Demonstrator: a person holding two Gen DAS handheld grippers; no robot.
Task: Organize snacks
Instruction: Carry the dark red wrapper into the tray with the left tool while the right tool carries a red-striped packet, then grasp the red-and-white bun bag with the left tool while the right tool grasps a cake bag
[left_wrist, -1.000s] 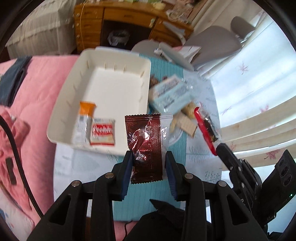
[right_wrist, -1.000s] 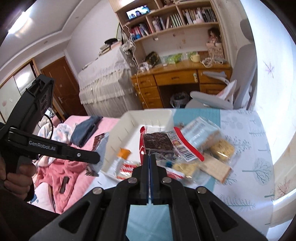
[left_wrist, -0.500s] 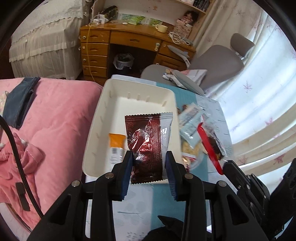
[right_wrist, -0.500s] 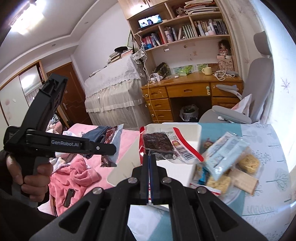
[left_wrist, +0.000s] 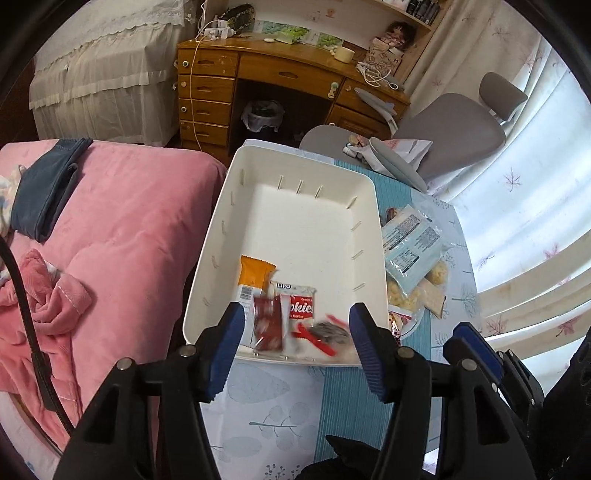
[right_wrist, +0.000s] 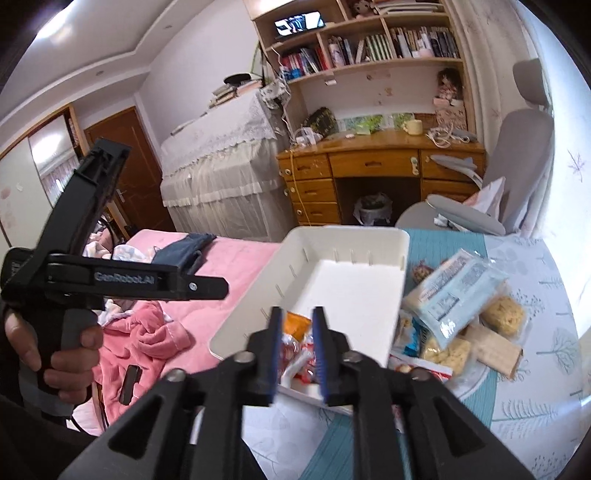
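Note:
A white tray (left_wrist: 306, 221) lies on the table ahead of both grippers. My left gripper (left_wrist: 295, 332) hangs over its near end with jaws opening and nothing pressed between the pads. Below it a dark red packet (left_wrist: 267, 325) and a red-edged clear packet (left_wrist: 321, 334) show blurred inside the tray. They are beside an orange packet (left_wrist: 253, 273) and a cookies packet (left_wrist: 301, 306). My right gripper (right_wrist: 297, 332) is over the same end of the tray (right_wrist: 354, 291), jaws opening, pads apart from the packets seen beyond them.
Several loose snacks, among them a pale blue packet (right_wrist: 454, 295), are piled on the table right of the tray. A pink bed (left_wrist: 122, 236) borders the table on the left. A wooden desk (left_wrist: 280, 77) and grey chair (left_wrist: 443, 133) stand behind. A hand (right_wrist: 62, 354) holds the left gripper's handle.
Both grippers have let go: the dark red packet left the left jaws and the red-edged packet left the right jaws, and both have dropped into the tray's near end. Both jaws spread.

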